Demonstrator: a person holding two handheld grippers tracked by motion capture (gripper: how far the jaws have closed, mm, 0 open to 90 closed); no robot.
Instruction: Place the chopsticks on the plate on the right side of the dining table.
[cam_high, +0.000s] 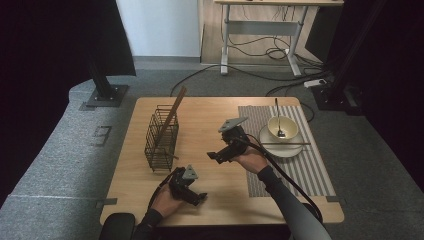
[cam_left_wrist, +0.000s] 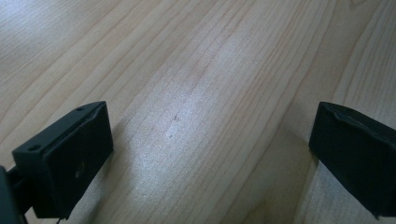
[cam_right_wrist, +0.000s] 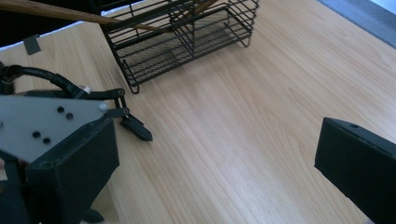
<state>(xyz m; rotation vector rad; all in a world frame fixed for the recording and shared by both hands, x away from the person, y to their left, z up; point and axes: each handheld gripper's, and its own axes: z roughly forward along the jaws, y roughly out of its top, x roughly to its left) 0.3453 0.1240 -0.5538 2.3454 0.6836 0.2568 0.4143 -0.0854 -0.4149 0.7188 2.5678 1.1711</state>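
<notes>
Both my grippers are empty: left gripper (cam_high: 198, 198) jaws wide apart over bare table (cam_left_wrist: 196, 93), right gripper (cam_high: 214, 156) spread too, wire basket (cam_right_wrist: 182, 42) just ahead.

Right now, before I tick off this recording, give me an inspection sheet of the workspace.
Surface: wooden table, striped placemat on its right.
Job's things: wire basket holding one chopstick; bowl with spoon on plate; second chopstick across the plate.
Clutter: nothing seen.
Grippers: left gripper open, empty; right gripper open, empty.
Cables: floor cables, power strip.
Surroundings: desk, grey carpet.
</notes>
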